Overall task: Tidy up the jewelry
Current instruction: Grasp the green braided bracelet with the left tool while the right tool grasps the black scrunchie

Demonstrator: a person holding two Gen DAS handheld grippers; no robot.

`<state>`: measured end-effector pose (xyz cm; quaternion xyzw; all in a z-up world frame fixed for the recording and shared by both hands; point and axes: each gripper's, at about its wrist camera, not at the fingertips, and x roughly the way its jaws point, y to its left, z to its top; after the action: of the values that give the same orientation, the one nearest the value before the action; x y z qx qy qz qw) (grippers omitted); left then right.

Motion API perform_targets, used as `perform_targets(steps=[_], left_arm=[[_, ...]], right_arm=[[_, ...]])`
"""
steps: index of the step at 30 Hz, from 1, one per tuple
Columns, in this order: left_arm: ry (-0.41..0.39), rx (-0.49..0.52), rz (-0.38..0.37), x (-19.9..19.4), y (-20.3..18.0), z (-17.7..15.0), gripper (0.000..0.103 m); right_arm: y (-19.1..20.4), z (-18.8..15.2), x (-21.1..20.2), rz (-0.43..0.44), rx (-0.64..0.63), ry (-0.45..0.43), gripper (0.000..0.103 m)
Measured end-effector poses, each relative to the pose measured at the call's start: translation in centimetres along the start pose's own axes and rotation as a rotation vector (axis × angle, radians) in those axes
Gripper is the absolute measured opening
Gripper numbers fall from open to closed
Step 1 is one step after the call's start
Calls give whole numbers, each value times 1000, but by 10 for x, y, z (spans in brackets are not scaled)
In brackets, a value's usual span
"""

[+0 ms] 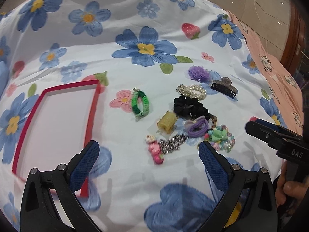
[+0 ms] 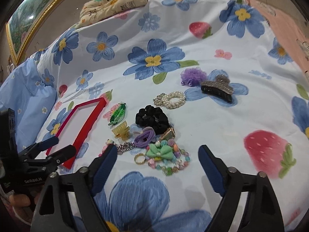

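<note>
A red-rimmed tray [image 1: 92, 114] with a bare white floor lies on the floral bedsheet, also in the right wrist view [image 2: 87, 125]. Right of it lies a pile of jewelry and hair pieces: green woven bracelet [image 1: 141, 103], black scrunchie [image 1: 188, 105], pearl bracelet [image 1: 193, 90], yellow claw clip [image 1: 167, 121], purple hair tie [image 1: 197, 127], bead bracelet with green bow [image 2: 164, 152], gold ring [image 2: 139, 158], black claw clip [image 2: 216, 89], purple pom [image 2: 193, 75]. My left gripper [image 1: 148, 154] is open and empty above the sheet. My right gripper [image 2: 157, 158] is open and empty over the bead bracelet.
A patterned pillow [image 2: 114, 2] lies at the bed's far edge. A pink cloth [image 1: 270, 67] covers the right side. A light blue pillow [image 2: 29, 89] sits left of the tray. A framed picture [image 2: 29, 19] hangs at far left.
</note>
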<state>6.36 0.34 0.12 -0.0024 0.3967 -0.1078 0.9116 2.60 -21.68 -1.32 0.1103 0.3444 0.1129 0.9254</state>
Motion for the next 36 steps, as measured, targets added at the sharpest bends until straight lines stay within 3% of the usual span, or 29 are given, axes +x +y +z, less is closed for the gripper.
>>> perform_targets(steps=[4,9,15,20,23,27,31,36], left_arm=[[33,-24,-2,21,11,20,102],[85,-50,-3,55,23,43,99],[137,-45,-2,93,29,60,90],[178,-44,-2,121,33,69,87],[219,-49,-17,139,36,70,80],[271,-45,-44,157,35,66,51],[270,-35,-80,159,31,62,19],[225,-36,-108,143,31,63,19]], right_arm=[[-2,17,22,54,32,35,72],[-4,36,53,48,29,96,62],[-6,50,91,28,12,176,60],[-9,55,121,25,3,233,50],[-10,53,137,31,-3,269,45],[-11,49,150,39,3,302,24],[-10,51,148,39,2,282,12],[-8,59,137,42,15,230,9]])
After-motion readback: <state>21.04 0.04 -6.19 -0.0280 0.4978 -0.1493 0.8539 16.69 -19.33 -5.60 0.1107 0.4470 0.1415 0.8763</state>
